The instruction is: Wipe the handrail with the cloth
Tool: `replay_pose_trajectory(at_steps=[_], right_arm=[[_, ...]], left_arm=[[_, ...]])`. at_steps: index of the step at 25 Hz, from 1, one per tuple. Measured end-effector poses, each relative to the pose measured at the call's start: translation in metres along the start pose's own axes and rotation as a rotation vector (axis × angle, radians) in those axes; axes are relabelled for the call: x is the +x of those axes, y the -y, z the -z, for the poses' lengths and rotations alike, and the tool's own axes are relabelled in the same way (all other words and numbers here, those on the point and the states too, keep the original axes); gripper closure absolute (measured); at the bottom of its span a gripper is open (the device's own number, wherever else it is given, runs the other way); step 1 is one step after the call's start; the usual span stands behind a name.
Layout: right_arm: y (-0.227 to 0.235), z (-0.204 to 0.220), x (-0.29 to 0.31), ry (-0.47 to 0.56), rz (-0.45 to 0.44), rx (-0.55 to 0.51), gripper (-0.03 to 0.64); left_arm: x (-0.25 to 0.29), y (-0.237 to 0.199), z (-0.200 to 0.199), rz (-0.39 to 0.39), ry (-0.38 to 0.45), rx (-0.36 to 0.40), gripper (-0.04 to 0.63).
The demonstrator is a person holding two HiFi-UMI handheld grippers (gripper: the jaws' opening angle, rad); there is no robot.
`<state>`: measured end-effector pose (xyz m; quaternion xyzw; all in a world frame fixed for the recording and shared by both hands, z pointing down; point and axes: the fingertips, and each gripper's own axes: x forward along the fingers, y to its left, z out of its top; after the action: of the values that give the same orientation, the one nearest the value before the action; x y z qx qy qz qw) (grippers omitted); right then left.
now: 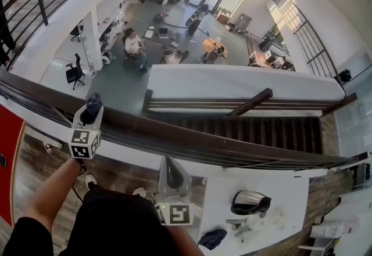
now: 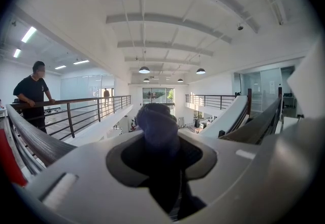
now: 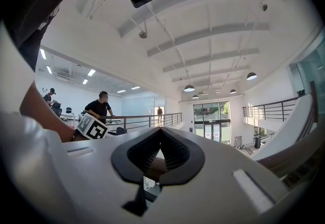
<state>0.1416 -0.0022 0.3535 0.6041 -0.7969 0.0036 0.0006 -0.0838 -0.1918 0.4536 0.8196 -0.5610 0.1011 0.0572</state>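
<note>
Handrail (image 1: 192,141) of dark wood crosses the head view from nine o'clock down toward four o'clock, with a staircase (image 1: 261,130) and an open lower floor beyond it, where seated people (image 1: 135,46) show near twelve o'clock. At about eight o'clock the left gripper (image 1: 90,111) is raised to the rail's near edge, and a dark blue cloth (image 1: 93,100) bunched at its tip lies against the wood. The right gripper (image 1: 168,162) sits near six o'clock, its tip just at the rail's lower edge, well apart from the cloth. A white table (image 1: 290,191) fills the five o'clock corner, with a shiny rounded object (image 1: 250,201) on it. In the left gripper view the jaws are clenched on the cloth, which swells up as a dark blue wad from between the pads at the centre; a stretch of dark rail runs in from eight o'clock, and a person in a dark shirt (image 2: 31,97) leans on a far railing at nine o'clock. In the right gripper view the jaws are pressed together at their tips with nothing grasped. A brown strip shows through the gap lower between the ribbed pads, but I cannot tell what it is. The left gripper's marker cube (image 3: 92,127) shows at nine o'clock.
</note>
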Motion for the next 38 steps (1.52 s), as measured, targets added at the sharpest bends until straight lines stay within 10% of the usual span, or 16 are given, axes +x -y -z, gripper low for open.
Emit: replay_pose_trajectory(at_steps=[38], right_arm=[[0.024,0.023,-0.032,-0.074,-0.009,0.050,0.615]], left_arm=[[0.009,0.068,-0.012,0.094,0.000,-0.015,0.480]])
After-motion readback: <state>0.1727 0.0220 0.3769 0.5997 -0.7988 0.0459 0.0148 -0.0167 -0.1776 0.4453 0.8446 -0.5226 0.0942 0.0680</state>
